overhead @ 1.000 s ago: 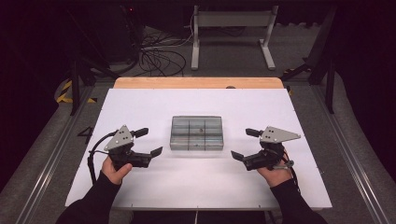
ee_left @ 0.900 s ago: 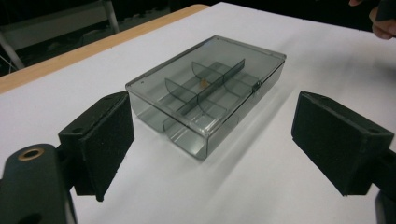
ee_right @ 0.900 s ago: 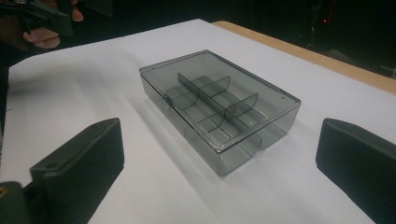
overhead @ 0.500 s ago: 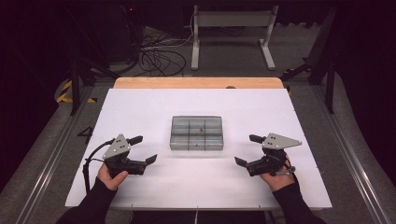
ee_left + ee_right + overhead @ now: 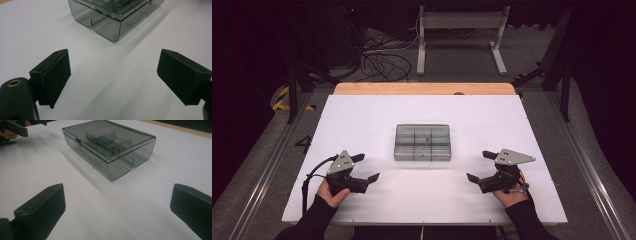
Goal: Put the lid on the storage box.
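A smoky clear plastic box (image 5: pixel 422 142) with inner dividers sits near the middle of the white worktop (image 5: pixel 362 115), resting flat with its lid down; in the right gripper view the lid lies flush on the body and a small latch (image 5: pixel 78 141) shows on the front wall, apparently fastened, though that is hard to be sure of. The left gripper (image 5: pixel 364 168) is held low over the worktop, near the person's edge and well apart from the box, to its left. Its jaws stand wide open with nothing between them, as the left gripper view makes plain, with bare white surface in the gap and a corner of the box ahead. The right gripper (image 5: pixel 479 166) mirrors it on the other side, also near the front edge and apart from the box, jaws spread wide and empty. Something small seems to lie in one of the middle compartments, too small to name. Judged from this, no work on the box shows as done: neither gripper touches it, the lid is shut and it stands squarely in place. What is left is the whole handling: bringing the grippers in to the box, one probably to steady it and the other to work the latch or lid.
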Available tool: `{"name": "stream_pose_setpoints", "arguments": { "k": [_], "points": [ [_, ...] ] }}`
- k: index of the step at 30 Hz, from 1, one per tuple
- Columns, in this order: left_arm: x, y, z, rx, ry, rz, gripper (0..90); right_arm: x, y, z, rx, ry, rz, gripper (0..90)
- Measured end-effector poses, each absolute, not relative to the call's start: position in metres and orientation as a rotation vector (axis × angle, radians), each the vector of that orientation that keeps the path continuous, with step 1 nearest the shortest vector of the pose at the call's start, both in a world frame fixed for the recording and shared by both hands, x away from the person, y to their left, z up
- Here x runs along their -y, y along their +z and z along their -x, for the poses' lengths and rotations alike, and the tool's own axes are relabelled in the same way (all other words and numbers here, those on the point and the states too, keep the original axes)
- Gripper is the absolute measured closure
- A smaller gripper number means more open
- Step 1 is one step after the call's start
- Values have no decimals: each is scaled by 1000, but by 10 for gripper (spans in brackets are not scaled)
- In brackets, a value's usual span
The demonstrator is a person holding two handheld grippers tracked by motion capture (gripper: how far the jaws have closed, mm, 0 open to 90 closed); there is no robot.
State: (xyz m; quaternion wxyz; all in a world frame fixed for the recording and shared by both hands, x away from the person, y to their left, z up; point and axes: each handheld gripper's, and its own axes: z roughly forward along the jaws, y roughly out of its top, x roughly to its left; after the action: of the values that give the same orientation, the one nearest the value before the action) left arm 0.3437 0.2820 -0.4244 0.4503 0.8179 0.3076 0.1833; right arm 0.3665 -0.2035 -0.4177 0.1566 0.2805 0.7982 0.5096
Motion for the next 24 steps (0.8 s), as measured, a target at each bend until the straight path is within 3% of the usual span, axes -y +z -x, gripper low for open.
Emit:
{"name": "stream_pose_setpoints", "arguments": {
  "k": [24],
  "points": [
    [-286, -429, -341, -772, 495, -1992, 118, 207, -429, -365, -2295, 1409, -843, 5]
  ]
}}
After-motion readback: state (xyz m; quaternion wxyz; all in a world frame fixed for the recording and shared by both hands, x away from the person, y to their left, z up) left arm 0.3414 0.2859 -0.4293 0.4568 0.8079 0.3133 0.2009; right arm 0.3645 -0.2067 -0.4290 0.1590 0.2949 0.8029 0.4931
